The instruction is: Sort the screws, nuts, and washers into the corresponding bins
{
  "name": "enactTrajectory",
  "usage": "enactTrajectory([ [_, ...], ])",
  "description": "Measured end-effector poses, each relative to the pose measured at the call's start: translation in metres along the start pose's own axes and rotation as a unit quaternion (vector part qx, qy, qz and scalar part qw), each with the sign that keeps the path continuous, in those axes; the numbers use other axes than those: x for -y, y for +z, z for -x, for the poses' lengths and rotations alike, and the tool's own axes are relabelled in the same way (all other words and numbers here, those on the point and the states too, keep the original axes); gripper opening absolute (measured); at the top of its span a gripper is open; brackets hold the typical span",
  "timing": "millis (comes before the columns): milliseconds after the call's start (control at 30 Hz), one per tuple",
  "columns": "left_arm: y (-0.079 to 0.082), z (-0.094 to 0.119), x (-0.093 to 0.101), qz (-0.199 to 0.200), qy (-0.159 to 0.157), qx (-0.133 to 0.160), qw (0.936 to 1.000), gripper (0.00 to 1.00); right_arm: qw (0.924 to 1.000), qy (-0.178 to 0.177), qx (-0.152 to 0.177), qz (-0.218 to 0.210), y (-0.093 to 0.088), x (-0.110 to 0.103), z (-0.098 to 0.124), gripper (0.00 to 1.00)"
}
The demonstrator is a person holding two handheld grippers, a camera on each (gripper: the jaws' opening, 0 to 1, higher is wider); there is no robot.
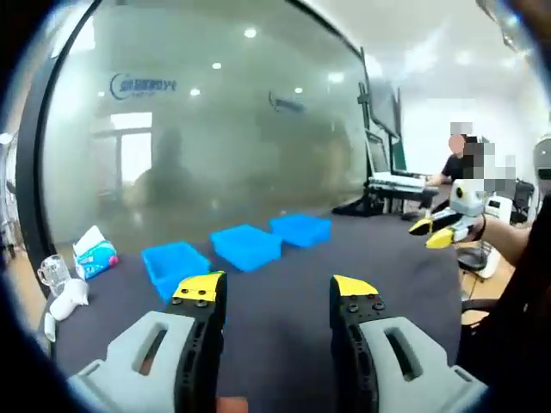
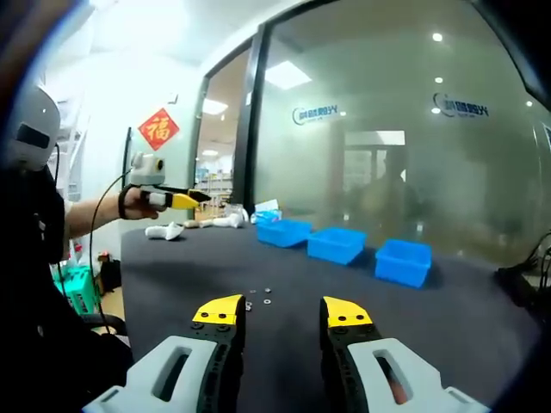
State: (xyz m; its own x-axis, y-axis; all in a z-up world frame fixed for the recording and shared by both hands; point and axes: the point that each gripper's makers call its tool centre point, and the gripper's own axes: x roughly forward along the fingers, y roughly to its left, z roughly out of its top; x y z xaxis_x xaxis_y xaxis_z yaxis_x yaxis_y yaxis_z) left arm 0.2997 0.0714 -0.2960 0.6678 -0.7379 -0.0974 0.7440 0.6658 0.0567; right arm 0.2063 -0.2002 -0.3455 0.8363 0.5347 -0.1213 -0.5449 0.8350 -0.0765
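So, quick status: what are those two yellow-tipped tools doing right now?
Left tool open, empty, raised. Right tool open, empty. Small hardware pieces loose on the dark table ahead of right tool. Three blue bins lined up beyond. Path clear.

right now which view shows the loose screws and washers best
The right gripper view: the small hardware pieces lie on the dark table just beyond its open jaws, short of the blue bins. The left gripper view shows the bins but I can't make out the hardware.
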Motion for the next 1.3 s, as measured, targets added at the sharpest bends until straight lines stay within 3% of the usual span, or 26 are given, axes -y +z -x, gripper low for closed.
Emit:
enactTrajectory([
  [300,-0.005,0.026,0.026,-0.013,-0.033,-0.006,0.9993,0.47,1.0,0.003,-0.002,0.001,0.0,-0.001,-0.001,0.31],
  [533,-0.014,0.031,0.036,-0.029,-0.054,-0.034,0.9975,0.47,0.9999,0.008,-0.009,0.001,-0.005,-0.004,-0.002,0.31],
  [800,-0.018,0.024,0.041,-0.018,-0.071,-0.051,0.996,0.47,0.9999,0.007,-0.009,0.002,-0.005,-0.003,0.0,0.31],
  [1067,-0.03,0.014,0.048,-0.036,-0.093,-0.096,0.9904,0.47,0.9999,0.006,-0.009,0.001,-0.006,-0.001,0.002,0.31],
  [1300,-0.036,0.0,0.049,-0.025,-0.11,-0.116,0.9869,0.47,1.0,0.006,-0.008,-0.001,-0.008,0.001,0.002,0.31],
])
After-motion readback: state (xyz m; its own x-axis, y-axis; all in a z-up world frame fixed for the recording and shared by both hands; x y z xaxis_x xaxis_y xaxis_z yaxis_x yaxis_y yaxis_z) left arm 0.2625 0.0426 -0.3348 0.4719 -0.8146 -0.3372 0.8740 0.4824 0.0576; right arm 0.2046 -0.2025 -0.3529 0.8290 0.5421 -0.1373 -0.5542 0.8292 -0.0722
